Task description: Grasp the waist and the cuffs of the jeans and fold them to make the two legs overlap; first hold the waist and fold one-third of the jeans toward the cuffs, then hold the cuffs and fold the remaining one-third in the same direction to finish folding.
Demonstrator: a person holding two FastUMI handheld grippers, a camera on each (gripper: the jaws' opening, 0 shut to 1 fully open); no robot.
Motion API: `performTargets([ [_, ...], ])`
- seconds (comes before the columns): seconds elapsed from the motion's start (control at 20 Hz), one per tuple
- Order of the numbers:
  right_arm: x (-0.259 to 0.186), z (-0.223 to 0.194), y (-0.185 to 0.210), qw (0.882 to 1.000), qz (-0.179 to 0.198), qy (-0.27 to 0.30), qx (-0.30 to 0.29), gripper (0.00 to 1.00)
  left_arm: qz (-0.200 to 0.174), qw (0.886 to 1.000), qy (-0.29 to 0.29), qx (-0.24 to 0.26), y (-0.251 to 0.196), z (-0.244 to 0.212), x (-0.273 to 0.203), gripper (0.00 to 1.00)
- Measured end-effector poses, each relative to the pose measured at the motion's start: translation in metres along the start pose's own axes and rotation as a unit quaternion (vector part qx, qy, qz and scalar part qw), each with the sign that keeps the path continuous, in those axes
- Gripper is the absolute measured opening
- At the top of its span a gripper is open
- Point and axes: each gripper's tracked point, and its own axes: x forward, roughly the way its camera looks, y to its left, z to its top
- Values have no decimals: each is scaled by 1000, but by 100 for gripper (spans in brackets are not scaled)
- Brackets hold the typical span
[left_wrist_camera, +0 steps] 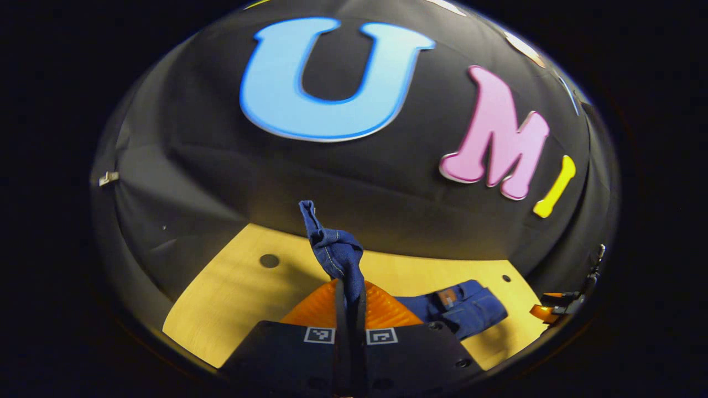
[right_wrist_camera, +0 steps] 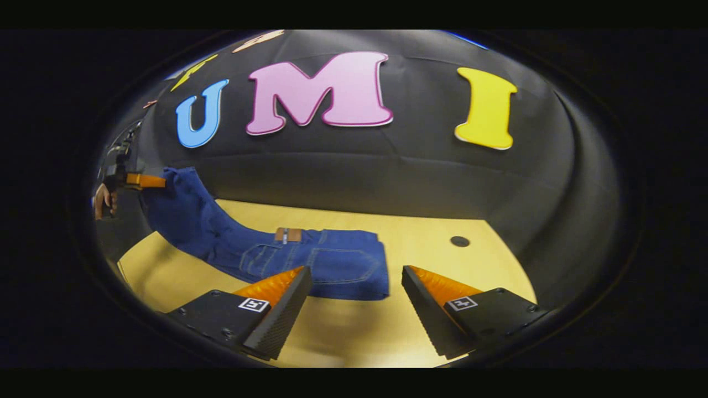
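Observation:
The blue jeans [right_wrist_camera: 332, 260] lie with the waist end flat on the wooden table [right_wrist_camera: 431, 229], a brown patch facing up. Their leg end rises off the table to the left, up to my left gripper [right_wrist_camera: 146, 181], which a hand [right_wrist_camera: 102, 202] holds. In the left gripper view, my left gripper [left_wrist_camera: 349, 287] is shut on the cuff end of the jeans [left_wrist_camera: 334, 249], and a bunch of denim sticks up past the fingertips. My right gripper [right_wrist_camera: 355, 272] hovers open just short of the waist end, touching nothing.
The black cloth wall stands close behind the table. A round hole [right_wrist_camera: 459, 241] sits in the tabletop to the right of the jeans. My right gripper [left_wrist_camera: 553, 309] appears at the far right edge of the left gripper view.

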Motion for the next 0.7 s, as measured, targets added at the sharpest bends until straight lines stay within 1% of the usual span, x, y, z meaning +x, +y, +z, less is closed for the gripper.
performTargets([
  [0.1,-16,7,-23,1000,-16,-6,12,100,-22,1000,-7,4,-53,11,3,6],
  [0.15,-23,12,-34,999,-25,-12,21,95,-33,999,-6,8,-80,14,6,6],
  [0.2,-30,15,-46,999,-33,-17,31,100,-48,999,-3,14,-108,14,9,6],
  [0.35,-55,21,-83,996,-63,-27,52,100,-99,994,12,32,-196,3,23,6],
  [0.55,-89,15,-132,991,-104,-32,78,100,-154,986,49,43,-285,-39,63,6],
  [0.6,-98,9,-143,989,-115,-30,85,100,-164,984,61,43,-301,-54,71,6],
  [0.7,-115,-2,-157,986,-132,-26,97,100,-175,980,91,40,-316,-86,86,6],
])
